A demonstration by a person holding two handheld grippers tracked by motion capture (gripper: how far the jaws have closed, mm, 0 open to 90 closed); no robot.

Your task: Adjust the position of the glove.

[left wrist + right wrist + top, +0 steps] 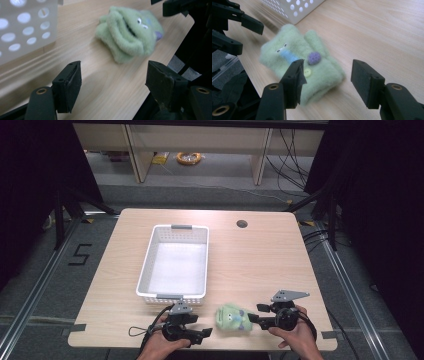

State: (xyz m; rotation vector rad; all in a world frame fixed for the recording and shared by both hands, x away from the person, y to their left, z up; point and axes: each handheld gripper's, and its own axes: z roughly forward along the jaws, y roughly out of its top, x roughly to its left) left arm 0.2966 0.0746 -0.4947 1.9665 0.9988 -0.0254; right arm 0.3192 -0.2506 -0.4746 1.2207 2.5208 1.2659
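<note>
Wooden table (260, 265): one plush toy (232, 317), one basket (174, 262).

— That fuzzy toy (232, 318) is pale green, right?

— Yes, with a light blue patch, a purple knob and a yellowish-green button on it.

— And the basket (146, 270)?

— White, its walls dotted with round holes. The counter (260, 260) is light wood grain, both claws black, with grey plates on top.
</note>
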